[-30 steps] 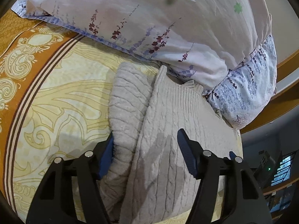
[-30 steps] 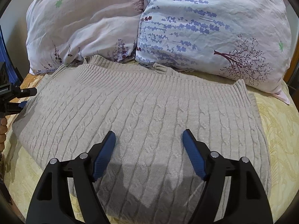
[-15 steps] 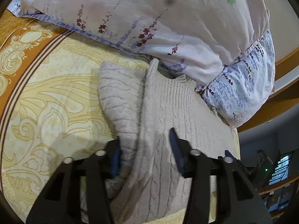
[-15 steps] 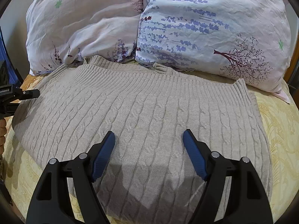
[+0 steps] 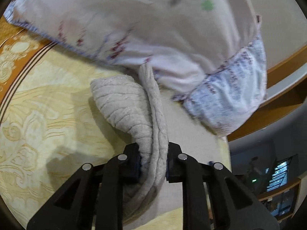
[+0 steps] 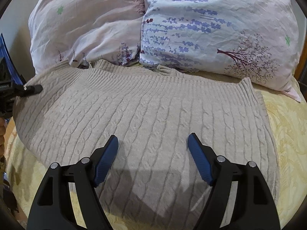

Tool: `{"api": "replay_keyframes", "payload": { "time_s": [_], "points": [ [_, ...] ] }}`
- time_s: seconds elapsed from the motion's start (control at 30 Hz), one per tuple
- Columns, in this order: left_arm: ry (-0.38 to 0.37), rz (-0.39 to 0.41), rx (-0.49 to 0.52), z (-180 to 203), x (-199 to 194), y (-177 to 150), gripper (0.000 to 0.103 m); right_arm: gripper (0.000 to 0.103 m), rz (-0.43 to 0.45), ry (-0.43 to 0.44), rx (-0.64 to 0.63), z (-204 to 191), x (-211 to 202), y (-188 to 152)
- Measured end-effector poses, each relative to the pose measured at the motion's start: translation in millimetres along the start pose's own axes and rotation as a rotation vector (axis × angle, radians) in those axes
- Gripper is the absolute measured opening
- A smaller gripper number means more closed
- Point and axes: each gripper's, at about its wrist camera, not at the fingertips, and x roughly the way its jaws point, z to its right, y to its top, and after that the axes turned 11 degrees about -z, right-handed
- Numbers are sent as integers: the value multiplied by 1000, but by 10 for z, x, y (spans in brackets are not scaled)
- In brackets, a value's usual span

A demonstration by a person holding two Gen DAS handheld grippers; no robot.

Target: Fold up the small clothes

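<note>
A beige cable-knit sweater (image 6: 145,118) lies spread across the yellow patterned bedspread (image 6: 285,126), its ribbed hem toward the pillows. In the left wrist view my left gripper (image 5: 153,163) has its jaws closing on the sweater's left edge, a bunched fold of knit (image 5: 155,153) pinched between the pads and lifted off the bed, with a sleeve (image 5: 122,103) hanging beside it. My right gripper (image 6: 152,159) hovers open over the near middle of the sweater, nothing between its blue pads. The left gripper's tip (image 6: 31,88) shows at the sweater's left edge.
Two floral pillows (image 6: 211,30) lean against the headboard just beyond the sweater. An orange border band (image 5: 17,44) runs along the bedspread at the left. A wooden bed frame (image 5: 287,99) and a dim room with a lit screen (image 5: 280,174) lie to the right.
The left gripper's jaws have narrowed onto the sweater's left edge and lifted it, bunching the knit into a fold. The right gripper has stayed put and open.
</note>
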Motion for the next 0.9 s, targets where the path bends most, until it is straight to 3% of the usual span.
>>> {"api": "replay_keyframes", "payload": {
  "time_s": [0.3, 0.47, 0.7, 0.83, 0.9],
  "points": [
    [-144, -18, 137, 960, 195, 26, 16, 77, 34, 9, 64, 330, -315, -191],
    [-217, -89, 187, 1479, 728, -74, 16, 77, 77, -3, 135, 685, -549, -372],
    [-194, -248, 198, 1867, 1761, -414, 16, 77, 86, -50, 262, 1261, -684, -664],
    [-184, -285, 171, 1920, 2054, -517, 24, 77, 86, -47, 318, 1513, -755, -757],
    [-214, -285, 179, 1993, 2054, -530, 41, 77, 98, -23, 336, 1604, -794, -776]
  ]
}}
